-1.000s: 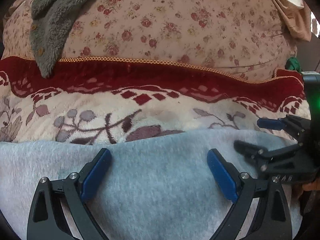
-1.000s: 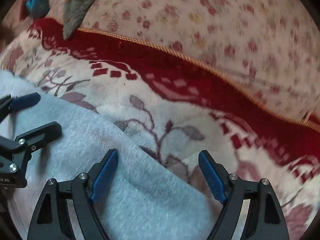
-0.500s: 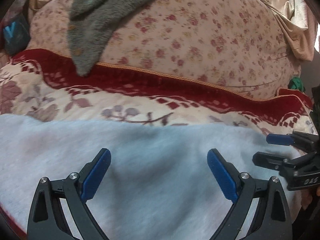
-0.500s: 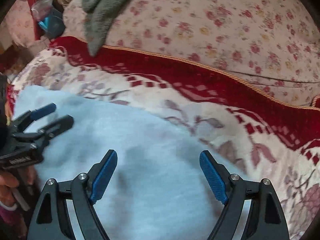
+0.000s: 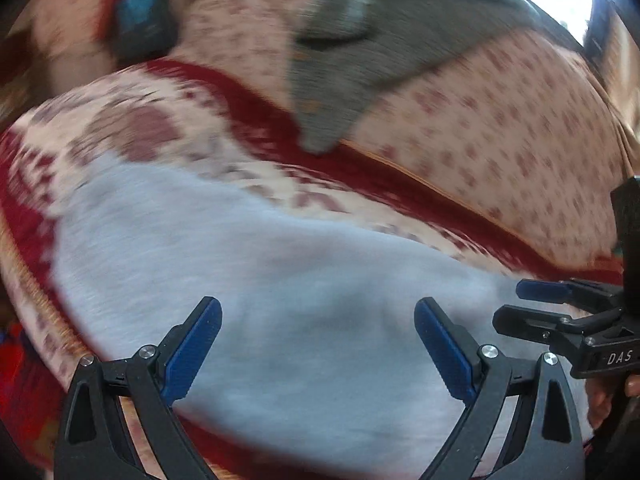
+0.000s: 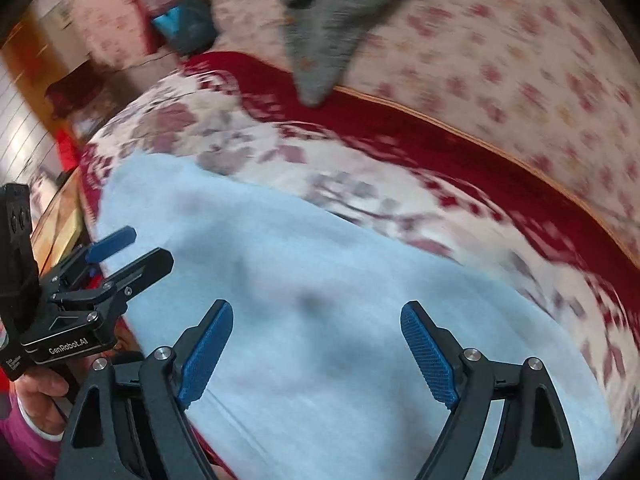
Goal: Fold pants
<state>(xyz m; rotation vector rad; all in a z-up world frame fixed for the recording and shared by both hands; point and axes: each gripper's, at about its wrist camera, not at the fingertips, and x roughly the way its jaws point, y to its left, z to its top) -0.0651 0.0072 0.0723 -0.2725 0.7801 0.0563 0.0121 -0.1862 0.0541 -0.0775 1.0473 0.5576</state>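
Note:
The light blue-grey pants [image 5: 260,280] lie flat on a red and cream patterned blanket [image 5: 132,128]; they also show in the right wrist view [image 6: 320,280]. My left gripper [image 5: 318,340] is open and empty, raised above the pants. My right gripper [image 6: 316,344] is open and empty, also above the pants. Each gripper shows in the other's view, the right one at the right edge [image 5: 532,304] and the left one at the left edge [image 6: 128,252]. Both views are blurred by motion.
A floral cream cushion [image 5: 500,120] rises behind the blanket, with a grey fuzzy garment [image 5: 360,52] draped on it. A blue and dark object [image 6: 180,24] sits at the far left. A wooden edge [image 6: 60,216] lies to the left of the blanket.
Both grippers have pulled back and up and turned left. More of the pants and the blanket's left end now show. Both stay open.

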